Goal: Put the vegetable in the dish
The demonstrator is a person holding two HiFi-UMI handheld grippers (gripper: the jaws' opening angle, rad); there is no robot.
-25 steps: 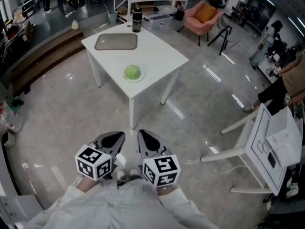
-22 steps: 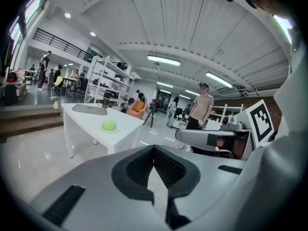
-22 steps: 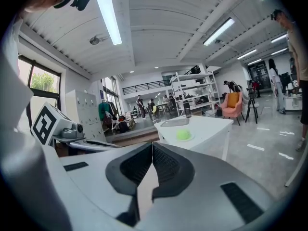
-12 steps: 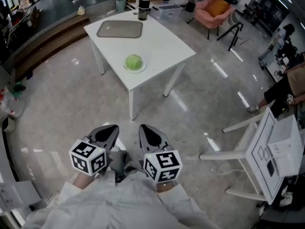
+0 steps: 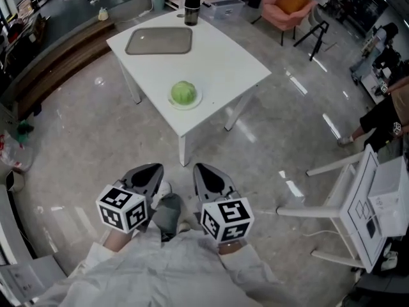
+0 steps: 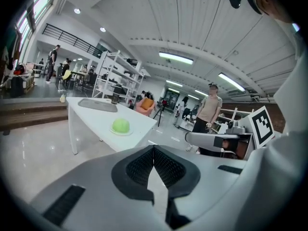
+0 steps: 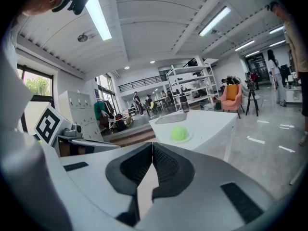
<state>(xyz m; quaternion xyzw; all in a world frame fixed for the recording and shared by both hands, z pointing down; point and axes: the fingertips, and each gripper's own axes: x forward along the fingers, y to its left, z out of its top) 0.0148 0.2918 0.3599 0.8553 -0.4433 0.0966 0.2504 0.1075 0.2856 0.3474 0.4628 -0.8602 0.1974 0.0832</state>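
On the white tabletop [image 5: 223, 56], toward its near edge: a small white dish [image 5: 197, 100] with the round green vegetable [image 5: 184, 92] resting in it. Farther back and to the left, a flat grey tray [image 5: 159, 41] showing only its own surface. Just beyond the tray, at the far edge, a dark bottle [image 5: 191, 6] standing upright.

Well apart from the tabletop, low over the grey floor [image 5: 83, 139] and close to the body: left gripper [image 5: 152, 171] and right gripper [image 5: 203, 170], side by side, both aimed toward the tabletop. Fingers [image 6: 139, 165] of the left pressed together on nothing; fingers [image 7: 168, 167] of the right likewise together, gripping nothing.

From the head view alone: the tray's whole outline from above, and the spacing of dish, tray and bottle across the tabletop.

From the gripper views alone: the vegetable in side profile, domed above the dish rim, and strip ceiling lights [image 7: 98, 13] overhead. In the left gripper view, a full-length standing person [image 6: 210, 110] in a beige top to the right of the tabletop, plus the marker cube [image 6: 261, 124] of the right gripper. In the right gripper view, white shelving [image 7: 190, 83] behind the tabletop and the other marker cube [image 7: 48, 124] at left.
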